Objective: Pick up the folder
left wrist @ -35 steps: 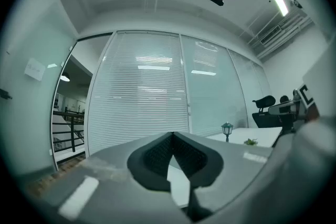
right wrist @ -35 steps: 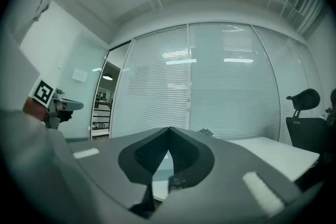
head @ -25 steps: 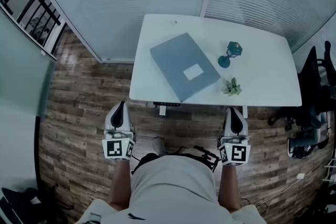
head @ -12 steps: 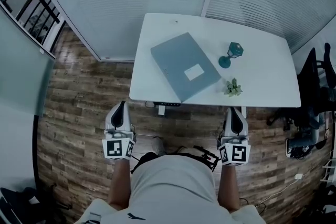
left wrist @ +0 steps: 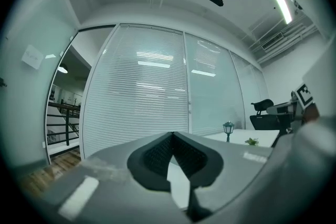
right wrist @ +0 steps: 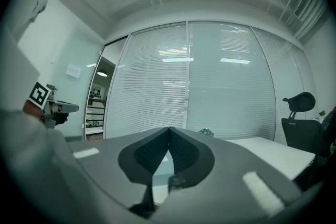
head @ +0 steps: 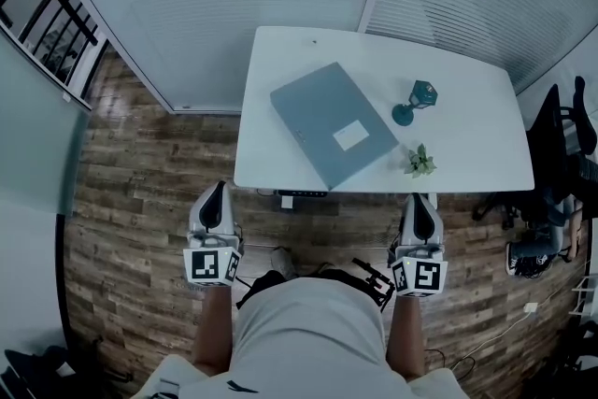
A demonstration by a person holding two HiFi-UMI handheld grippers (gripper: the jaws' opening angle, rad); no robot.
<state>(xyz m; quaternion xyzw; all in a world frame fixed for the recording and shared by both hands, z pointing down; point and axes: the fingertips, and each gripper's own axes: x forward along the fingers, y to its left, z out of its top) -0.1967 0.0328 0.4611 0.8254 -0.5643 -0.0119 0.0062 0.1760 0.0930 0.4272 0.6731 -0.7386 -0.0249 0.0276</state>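
A person stands just short of the table (head: pixel 467 154), both forearms held out level, one on each side of the body. The left gripper (head: pixel 214 189) points past the table's near left corner; the right gripper (head: pixel 418 201) points at its near edge. Both pairs of jaws are closed together, with nothing between them.
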